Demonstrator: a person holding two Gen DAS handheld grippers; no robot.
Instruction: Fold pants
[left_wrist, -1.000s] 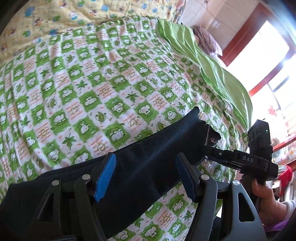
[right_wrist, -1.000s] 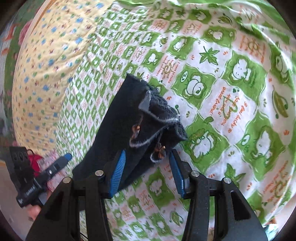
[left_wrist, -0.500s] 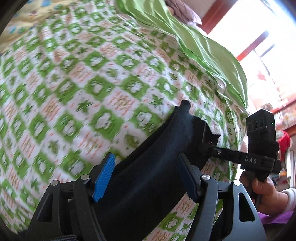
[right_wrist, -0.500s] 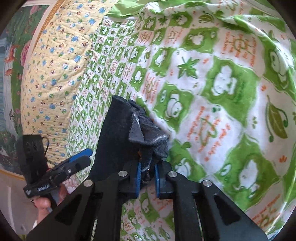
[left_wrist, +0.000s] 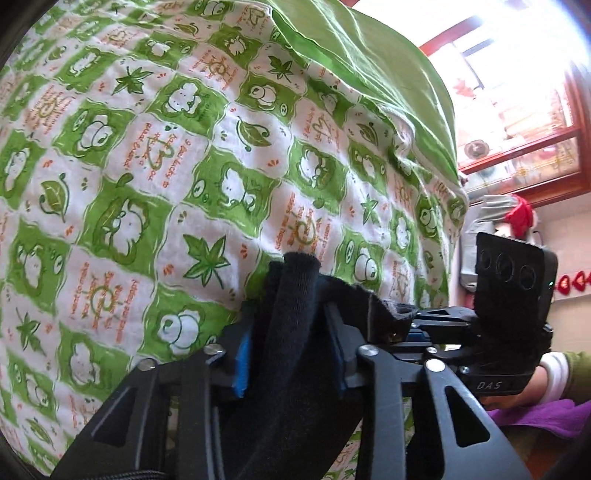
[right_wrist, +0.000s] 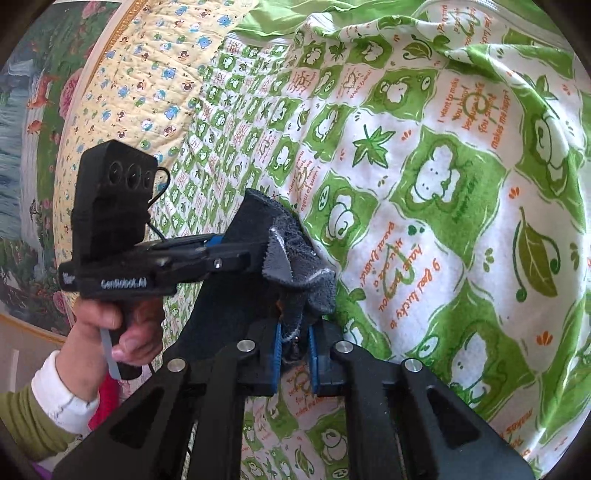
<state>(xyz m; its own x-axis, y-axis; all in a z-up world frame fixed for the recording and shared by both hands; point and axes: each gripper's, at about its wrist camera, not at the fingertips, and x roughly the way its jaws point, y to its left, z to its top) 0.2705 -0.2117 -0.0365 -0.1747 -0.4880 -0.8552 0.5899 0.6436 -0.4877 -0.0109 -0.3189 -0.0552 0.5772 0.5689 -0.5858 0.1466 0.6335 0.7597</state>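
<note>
Open quilt (left_wrist: 155, 192) ahead of both tools; green pillow (left_wrist: 388, 74) bounds it

A bed is spread with a quilt cover (left_wrist: 155, 192) printed in green and white checks, with cartoon animals, maple leaves and orange lettering. A plain green blanket (left_wrist: 388, 74) lies bunched along its far edge. In the right wrist view a pale yellow quilt (right_wrist: 122, 85) with small blue and brown figures lies beside the checked cover, against a painted floral panel (right_wrist: 40, 96). A red-framed window (left_wrist: 517, 122) glows bright, and purple cloth (left_wrist: 546, 417) lies near the bed's edge.
</note>
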